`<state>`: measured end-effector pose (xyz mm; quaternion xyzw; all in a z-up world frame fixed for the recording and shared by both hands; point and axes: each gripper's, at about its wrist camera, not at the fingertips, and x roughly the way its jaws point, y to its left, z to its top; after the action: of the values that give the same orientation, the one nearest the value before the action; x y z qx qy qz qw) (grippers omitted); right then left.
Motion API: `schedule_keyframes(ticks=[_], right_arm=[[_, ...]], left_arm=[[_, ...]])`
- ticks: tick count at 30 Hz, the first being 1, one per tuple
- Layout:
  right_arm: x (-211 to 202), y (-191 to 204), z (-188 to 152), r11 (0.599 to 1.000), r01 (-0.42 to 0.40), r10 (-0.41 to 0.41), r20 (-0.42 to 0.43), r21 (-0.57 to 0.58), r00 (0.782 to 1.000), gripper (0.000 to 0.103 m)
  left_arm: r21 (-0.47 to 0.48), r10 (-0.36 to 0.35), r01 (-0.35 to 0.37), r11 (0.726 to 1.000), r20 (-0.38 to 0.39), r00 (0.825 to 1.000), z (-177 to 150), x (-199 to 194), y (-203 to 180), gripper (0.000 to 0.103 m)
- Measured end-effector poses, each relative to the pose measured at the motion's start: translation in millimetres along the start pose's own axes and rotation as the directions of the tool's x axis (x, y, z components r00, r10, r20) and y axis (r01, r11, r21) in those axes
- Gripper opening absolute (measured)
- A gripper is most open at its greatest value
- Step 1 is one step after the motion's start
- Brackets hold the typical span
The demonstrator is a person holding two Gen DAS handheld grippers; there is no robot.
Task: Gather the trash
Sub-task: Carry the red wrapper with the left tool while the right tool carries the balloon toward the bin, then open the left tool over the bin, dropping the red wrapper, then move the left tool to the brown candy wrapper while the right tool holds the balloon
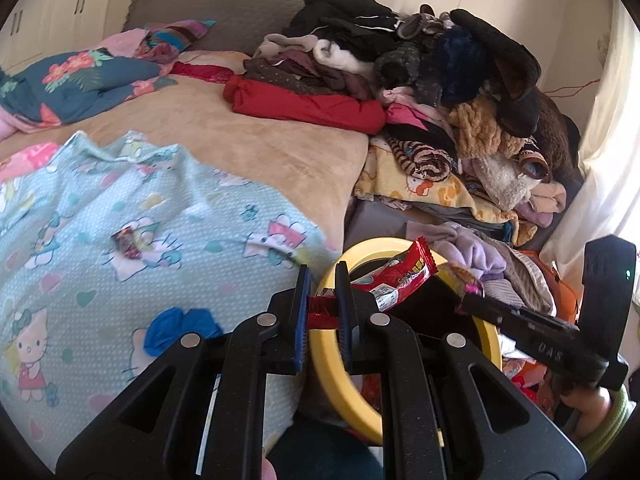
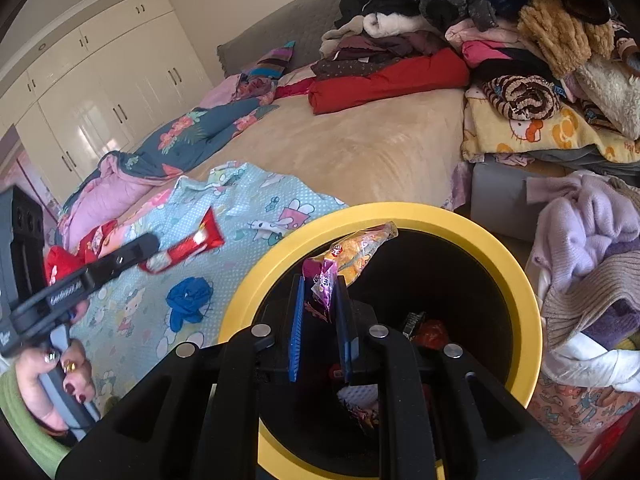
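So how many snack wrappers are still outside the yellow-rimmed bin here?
3: red wrapper in the left gripper, purple-orange wrapper in the right gripper above the bin, small wrapper on the Hello Kitty blanket. Others may be hidden.

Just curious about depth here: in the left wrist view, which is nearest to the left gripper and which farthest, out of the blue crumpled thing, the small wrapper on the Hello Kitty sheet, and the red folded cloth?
1. Blue crumpled thing, just left of the left gripper.
2. Small wrapper, farther up the sheet, left.
3. Red folded cloth, far across the bed.

Bin (image 2: pixel 520 264) sits lower centre-right, beside the bed (image 2: pixel 360 148). Wrappers (image 2: pixel 424 330) lie inside it. Clothes pile (image 2: pixel 440 20) fills the upper right; the sheet (image 2: pixel 248 208), carrying a glove (image 2: pixel 188 300), spreads at left.
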<state>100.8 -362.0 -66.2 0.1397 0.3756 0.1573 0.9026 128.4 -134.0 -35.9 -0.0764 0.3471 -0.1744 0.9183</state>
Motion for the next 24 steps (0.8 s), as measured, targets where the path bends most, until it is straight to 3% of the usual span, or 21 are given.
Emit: schedule_keyframes(ticks=[10, 18, 20, 21, 22, 24], right_arm=[[-6.5, -9.0, -1.0, 0.999, 0.003, -0.004, -0.027, -0.036, 1.0, 0.016], [1.3, -13.7, -9.9, 0.998, 0.001, -0.007, -0.102, -0.066, 0.995, 0.018], [1.6, -16.9, -11.2, 0.998, 0.015, -0.021, -0.106, -0.059, 0.994, 0.036], [0.9, -18.8, -11.2, 0.998, 0.018, -0.023, -0.104, -0.053, 0.994, 0.041], [-0.3, -20.8, -10.9, 0.999, 0.018, -0.022, -0.098, -0.047, 0.995, 0.043], [-2.7, -23.5, -9.7, 0.999, 0.025, -0.028, -0.087, -0.036, 0.996, 0.047]], left_arm=[[0.03, 0.002, -0.001, 1.0, -0.045, 0.999, 15.7, 35.7, -28.1, 0.008], [0.067, -0.002, 0.009, 0.998, -0.099, 0.995, 18.5, 66.3, -46.6, 0.011], [0.068, -0.012, 0.02, 0.997, -0.112, 0.994, 16.6, 70.9, -48.4, 0.015], [0.063, -0.02, 0.028, 0.998, -0.119, 0.993, 15.8, 72.7, -48.3, 0.027], [0.057, -0.019, 0.026, 0.998, -0.122, 0.992, 14.9, 73.9, -47.5, 0.047], [0.037, -0.018, 0.022, 0.999, -0.117, 0.993, 13.6, 74.1, -43.1, 0.067]])
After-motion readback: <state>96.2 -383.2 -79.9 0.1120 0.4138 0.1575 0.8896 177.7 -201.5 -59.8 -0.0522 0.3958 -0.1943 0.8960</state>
